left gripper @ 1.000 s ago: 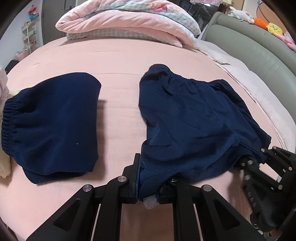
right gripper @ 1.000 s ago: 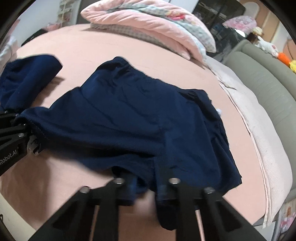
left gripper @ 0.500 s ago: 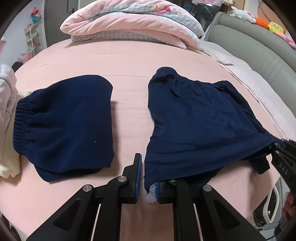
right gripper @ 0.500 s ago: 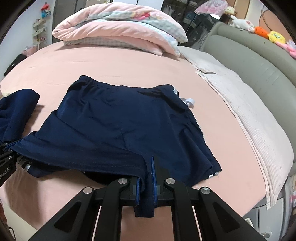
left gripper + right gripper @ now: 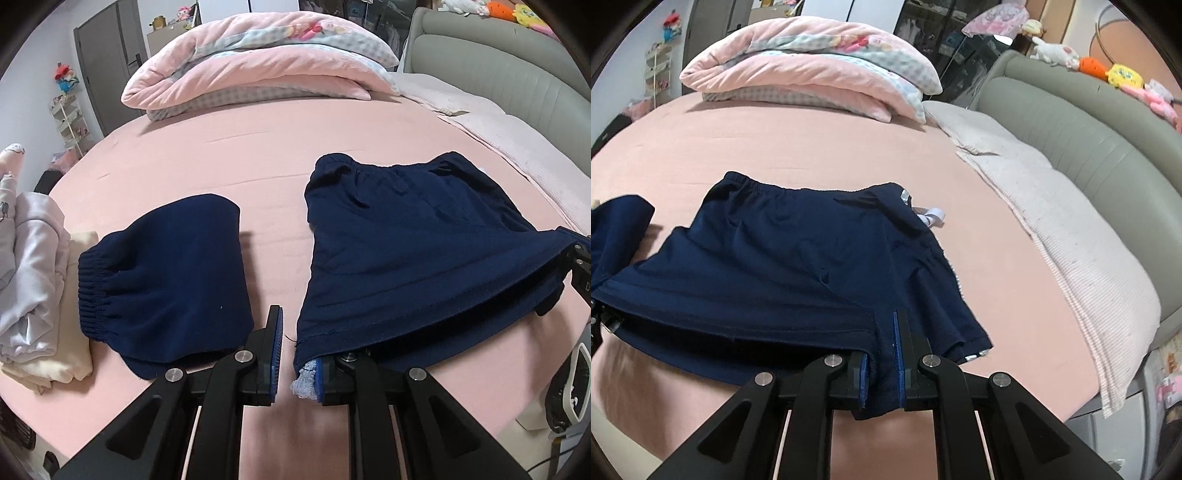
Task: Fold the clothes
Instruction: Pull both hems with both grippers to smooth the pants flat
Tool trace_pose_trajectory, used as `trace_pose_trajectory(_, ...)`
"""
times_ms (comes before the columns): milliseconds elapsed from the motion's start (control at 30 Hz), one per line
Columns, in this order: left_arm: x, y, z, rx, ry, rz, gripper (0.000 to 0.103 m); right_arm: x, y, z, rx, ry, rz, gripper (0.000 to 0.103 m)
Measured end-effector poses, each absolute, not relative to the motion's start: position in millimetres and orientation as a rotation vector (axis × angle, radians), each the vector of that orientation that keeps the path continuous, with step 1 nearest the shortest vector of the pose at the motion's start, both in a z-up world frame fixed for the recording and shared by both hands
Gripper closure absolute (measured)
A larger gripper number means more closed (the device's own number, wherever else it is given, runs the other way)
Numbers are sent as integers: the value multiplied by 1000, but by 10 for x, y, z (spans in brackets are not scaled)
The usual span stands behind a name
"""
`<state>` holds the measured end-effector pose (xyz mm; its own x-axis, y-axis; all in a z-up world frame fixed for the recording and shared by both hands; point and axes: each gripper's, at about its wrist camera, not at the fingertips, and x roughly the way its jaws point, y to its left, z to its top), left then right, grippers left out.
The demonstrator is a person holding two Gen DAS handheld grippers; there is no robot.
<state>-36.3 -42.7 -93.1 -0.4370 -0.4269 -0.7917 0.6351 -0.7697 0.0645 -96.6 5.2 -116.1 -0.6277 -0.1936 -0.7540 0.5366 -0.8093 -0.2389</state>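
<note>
Navy shorts (image 5: 406, 251) lie spread on the pink bed (image 5: 258, 155), waistband at the far end. Their near hem is stretched between my two grippers. My left gripper (image 5: 297, 350) stands open at the hem's left corner. The cloth drapes over its right finger, and bare sheet shows between the cloth and its left finger (image 5: 275, 339). My right gripper (image 5: 881, 354) is shut on the shorts (image 5: 798, 266) at the hem's right end, with cloth bunched between the pads. It also shows as the right gripper (image 5: 580, 266) at the left wrist view's edge.
A folded navy garment (image 5: 166, 273) lies left of the shorts. A stack of pale folded clothes (image 5: 33, 280) sits at the bed's left edge. A pink quilt (image 5: 258, 62) is piled at the far end. A white blanket (image 5: 1052, 221) and grey headboard (image 5: 1089, 122) run along the right.
Both grippers drew back toward the near bed edge, pulling the shorts flatter and the hem straight. A gap now shows between the left finger and the cloth.
</note>
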Motion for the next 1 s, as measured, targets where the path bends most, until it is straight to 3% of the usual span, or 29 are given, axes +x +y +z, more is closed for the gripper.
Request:
trace_pose_trajectory(367,-287,-421,-1103,1217,354,-2188,90,-866,147,-1320,1121,687,-2359,96)
trace_pose_trajectory(1000,-331,-312,-1226,1250,340,-2155,89,-991,343,-1520,1213,624,-2247,95)
